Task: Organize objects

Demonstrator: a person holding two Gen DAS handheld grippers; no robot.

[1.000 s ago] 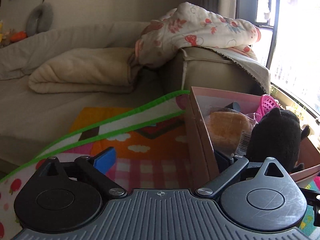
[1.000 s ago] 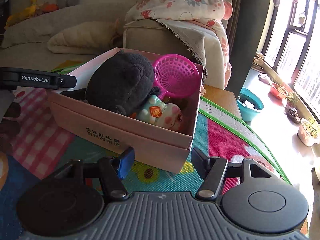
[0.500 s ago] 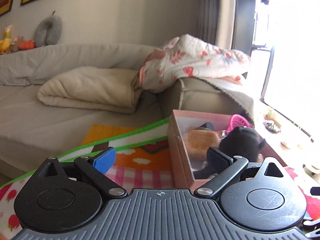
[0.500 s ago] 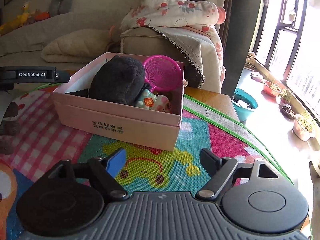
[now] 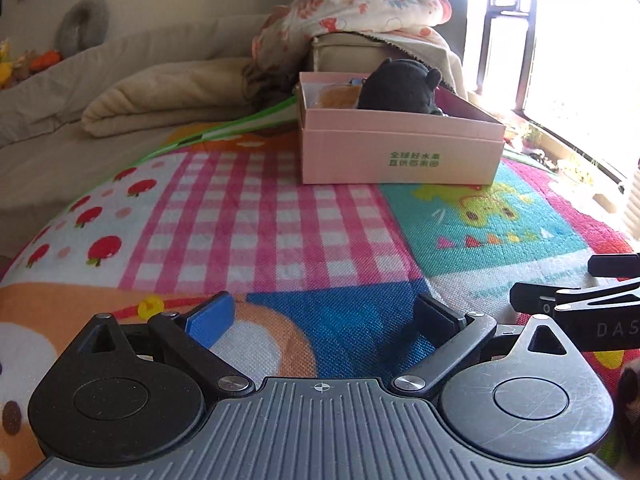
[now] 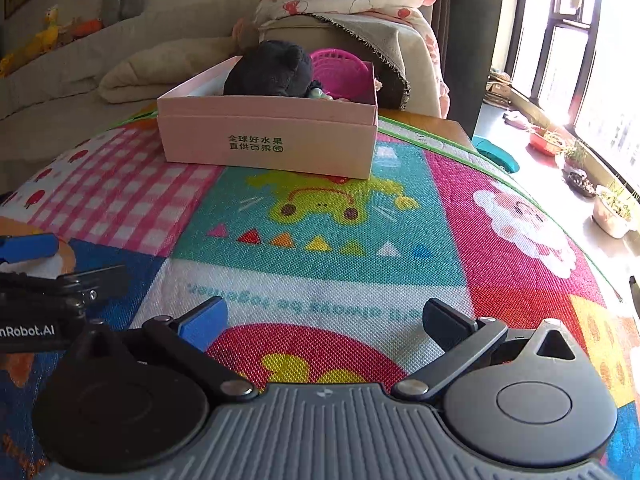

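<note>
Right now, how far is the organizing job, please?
It looks nearly finished. Done: the black plush toy and pink basket lie inside the pink box. In hand: nothing; the left gripper and right gripper are both open and empty. Left: no loose object shows on the play mat.

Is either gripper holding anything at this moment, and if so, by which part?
Nothing is held. The left gripper and right gripper are both open over the play mat, fingers empty, well short of the pink box.
</note>
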